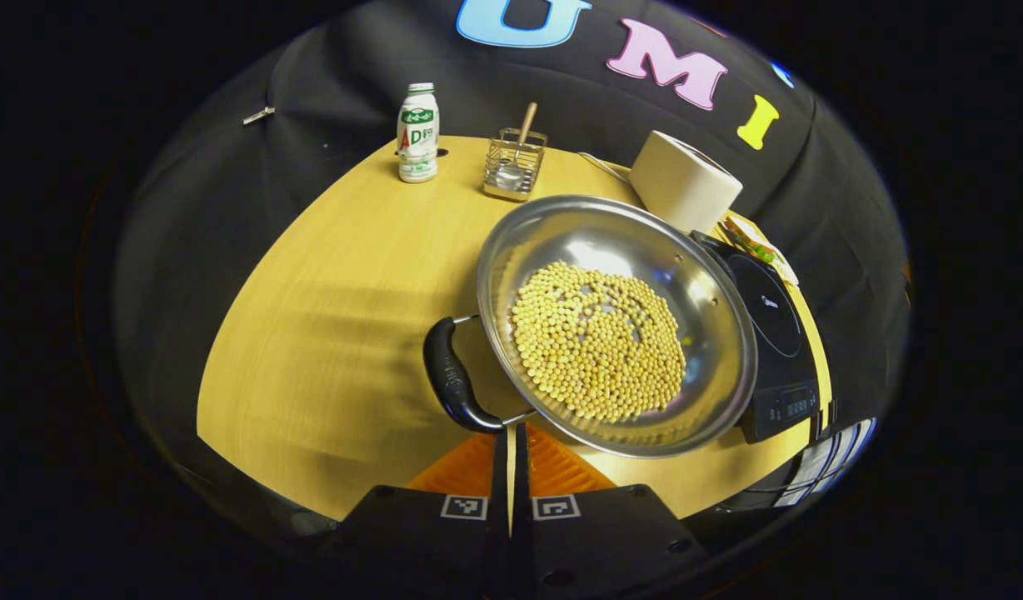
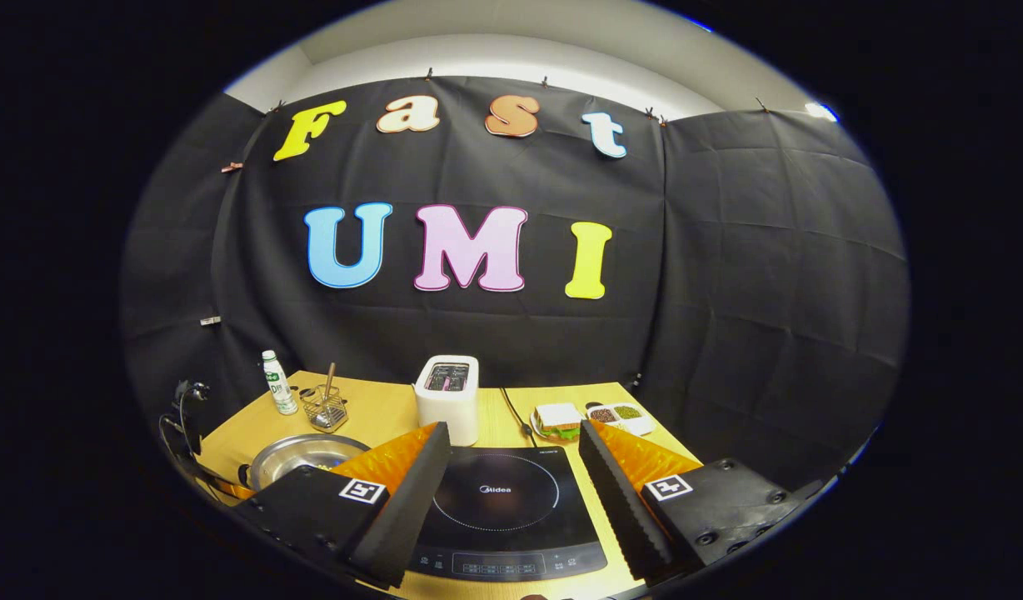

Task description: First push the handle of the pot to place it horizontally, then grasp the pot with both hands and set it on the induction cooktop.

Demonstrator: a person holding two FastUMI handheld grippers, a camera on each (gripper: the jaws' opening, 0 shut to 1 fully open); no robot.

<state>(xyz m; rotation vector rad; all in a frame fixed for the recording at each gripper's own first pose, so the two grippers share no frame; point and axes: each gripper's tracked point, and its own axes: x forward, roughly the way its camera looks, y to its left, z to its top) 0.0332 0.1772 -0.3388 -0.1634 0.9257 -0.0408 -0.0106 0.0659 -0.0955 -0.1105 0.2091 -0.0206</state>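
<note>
Wood-grain yellow table (image 1: 328,333) sits inside a booth hung with black cloth, with a pale wall and ceiling visible above the cloth in the right gripper view.

In the left gripper view, the left tongs (image 1: 511,442) have their two fingers drawn almost together, a thin gap between them, gripping nothing. Their tips sit just beside the near end of the pot's black side handle (image 1: 453,379). The steel pot (image 1: 616,321), holding a layer of yellow beans (image 1: 599,350), lies just ahead and slightly right of these tongs. The handle bows out from the pot's left rim, its length running away from the tongs rather than across. Beyond the pot's right side is the black induction cooktop (image 1: 774,333). Farther ahead stand a white bottle (image 1: 417,133) with green and red lettering too small to read, a wire holder (image 1: 516,162) and a white toaster (image 1: 685,182).

In the right gripper view, the right tongs (image 2: 511,492) are spread wide and empty, framing the cooktop, marked "Midea". The pot lies to their left.
</note>
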